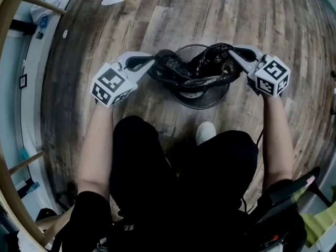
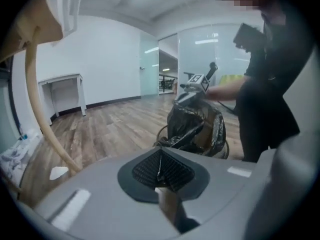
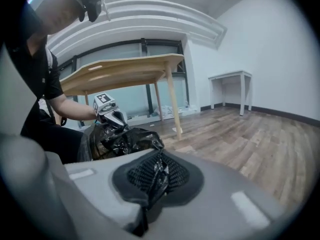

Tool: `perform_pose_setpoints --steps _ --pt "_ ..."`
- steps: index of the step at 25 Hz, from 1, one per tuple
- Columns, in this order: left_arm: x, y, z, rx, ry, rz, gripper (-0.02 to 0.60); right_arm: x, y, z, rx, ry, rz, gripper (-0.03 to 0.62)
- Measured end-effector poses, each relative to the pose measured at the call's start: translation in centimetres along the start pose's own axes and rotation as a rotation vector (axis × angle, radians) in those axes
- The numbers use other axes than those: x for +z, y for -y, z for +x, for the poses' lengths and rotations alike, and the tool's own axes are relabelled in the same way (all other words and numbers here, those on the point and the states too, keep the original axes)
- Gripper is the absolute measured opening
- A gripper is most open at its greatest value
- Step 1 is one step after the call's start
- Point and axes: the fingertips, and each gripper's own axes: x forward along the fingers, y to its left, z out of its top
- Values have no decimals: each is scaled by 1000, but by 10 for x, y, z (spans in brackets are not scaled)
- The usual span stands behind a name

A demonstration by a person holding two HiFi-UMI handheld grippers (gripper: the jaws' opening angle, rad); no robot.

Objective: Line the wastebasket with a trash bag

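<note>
Clamped shut on opposite ends of bag (image 1: 189,71) with left gripper (image 1: 148,62) and right gripper (image 1: 234,54); stretched crosswise just above basket (image 1: 203,103), equally near both.

No words, numbers or brand names can be read anywhere. The only printed marks are black-and-white square patterns on the marker cube (image 1: 111,84) of the left gripper (image 1: 151,62) and on the like cube of the right gripper (image 1: 232,52). They carry no letters or digits.
</note>
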Motion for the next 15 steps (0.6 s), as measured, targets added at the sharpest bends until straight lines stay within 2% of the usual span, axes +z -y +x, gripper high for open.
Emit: perform_pose_setpoints --steps 2,5,6,11,15 --pt "-8 -8 7 36 -14 -44 8 -13 14 4 -39 -23 37 3" --pt "-10 -29 10 79 81 -236 8 -33 33 11 -84 -66 87 3" --pt "-13 -37 12 103 88 -268 8 -40 39 14 -98 -76 103 3" --pt "-35 -63 25 202 49 -334 8 -64 72 27 -167 -87 209 3" --pt "-60 -69 40 210 -25 -371 8 -87 86 42 -167 -129 262 3"
